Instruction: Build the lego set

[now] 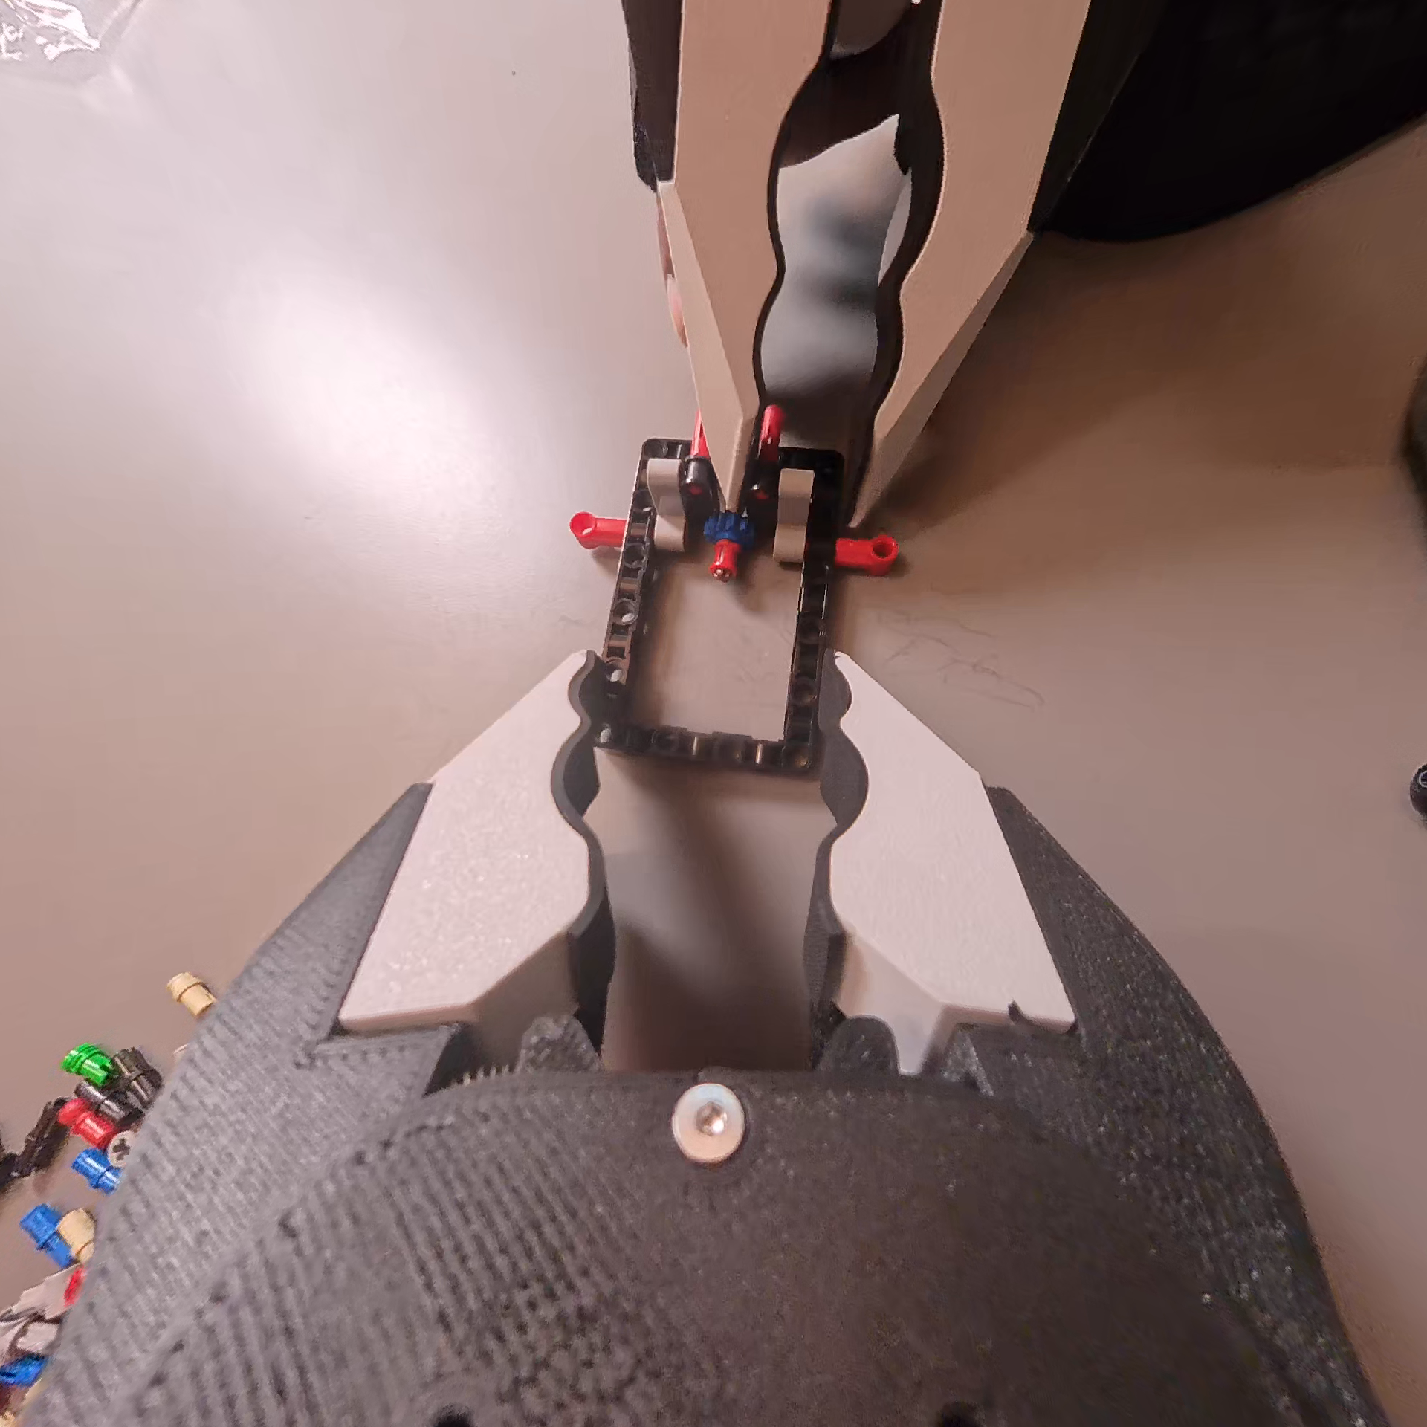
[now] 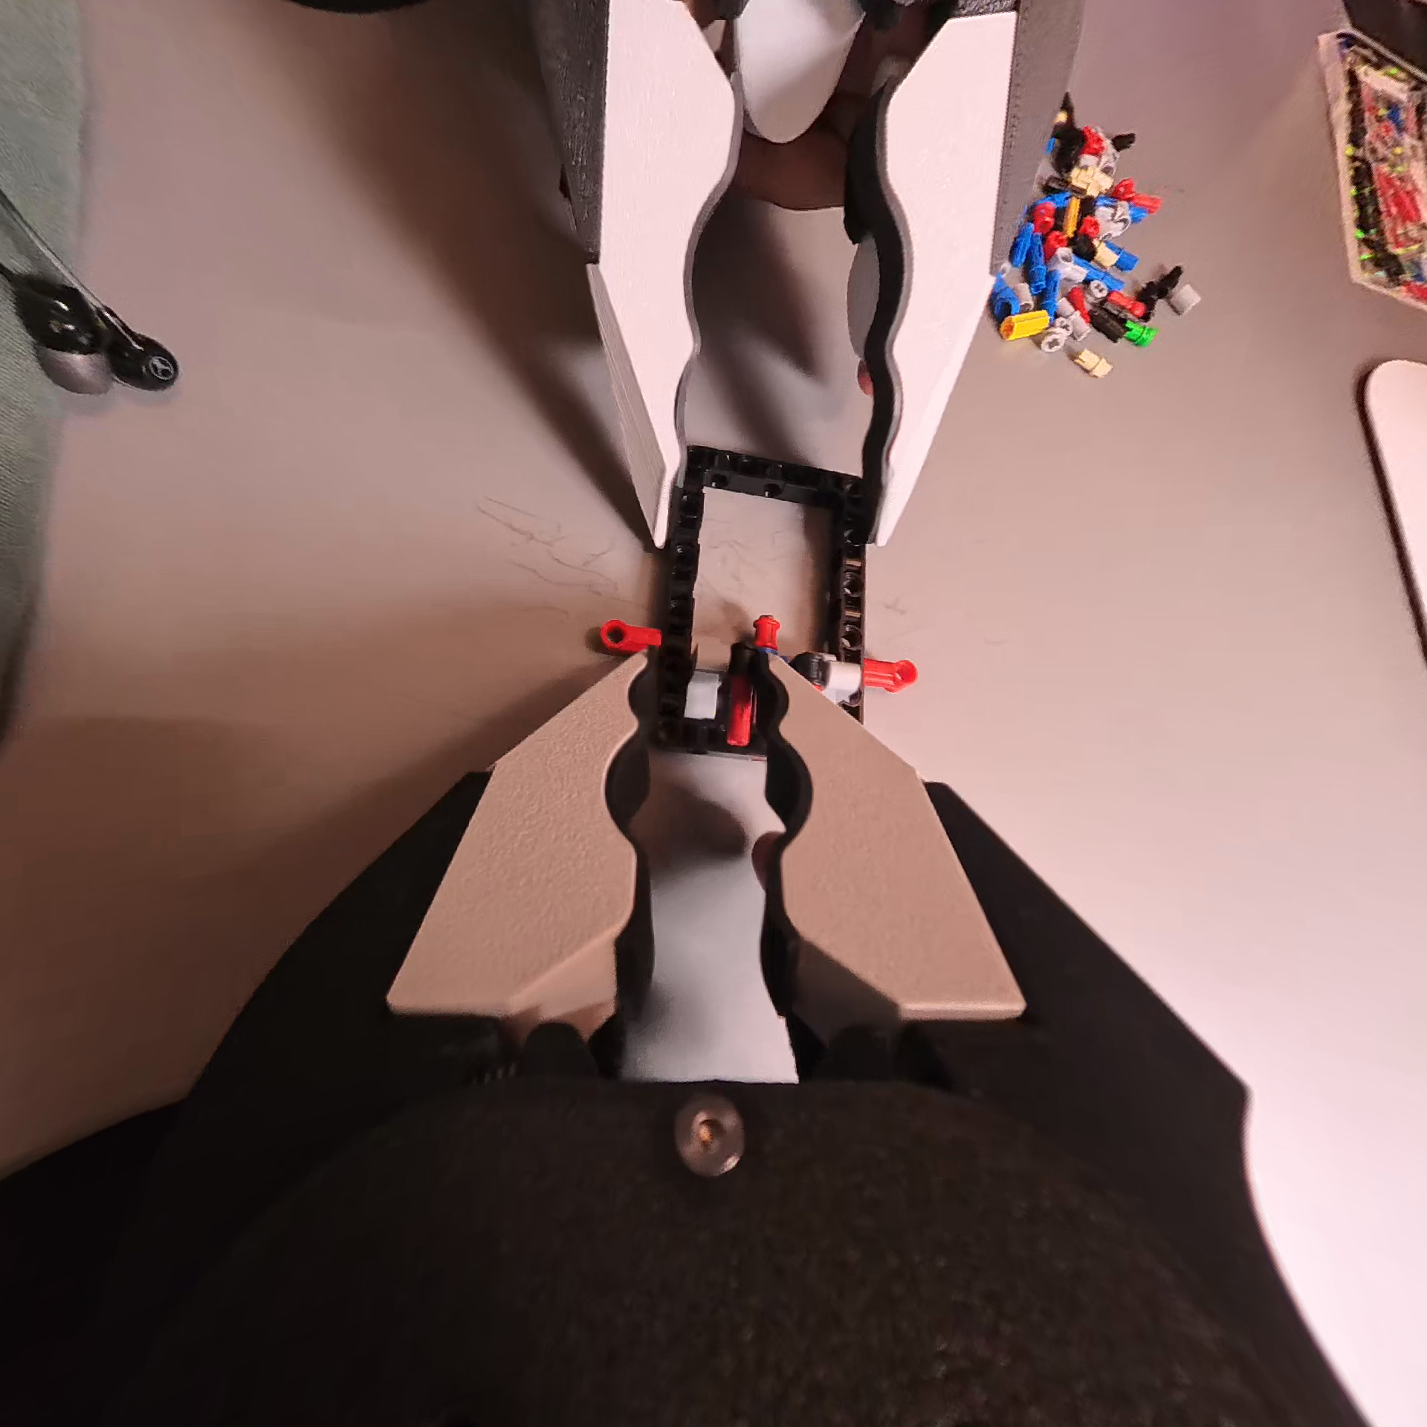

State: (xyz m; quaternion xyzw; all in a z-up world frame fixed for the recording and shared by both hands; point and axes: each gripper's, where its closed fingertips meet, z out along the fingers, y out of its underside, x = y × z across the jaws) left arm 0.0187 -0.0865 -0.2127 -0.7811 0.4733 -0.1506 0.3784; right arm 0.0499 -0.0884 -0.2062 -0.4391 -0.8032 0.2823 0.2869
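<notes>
A black rectangular frame lies flat on the table; it also shows in the right wrist view. One end carries grey pieces, black connectors, a blue gear, a red axle and a red pin sticking out on each side. My left gripper is shut on the frame's bare end, one finger outside each long beam. My right gripper comes from the opposite end. It is closed across one side beam, a grey piece and a black connector with a red axle.
A pile of small coloured parts lies beside the left gripper and shows at the lower left of the left wrist view. A printed booklet and a white object lie at the right edge. A clear bag lies far left. The left tips stand about 25 cm off the white object.
</notes>
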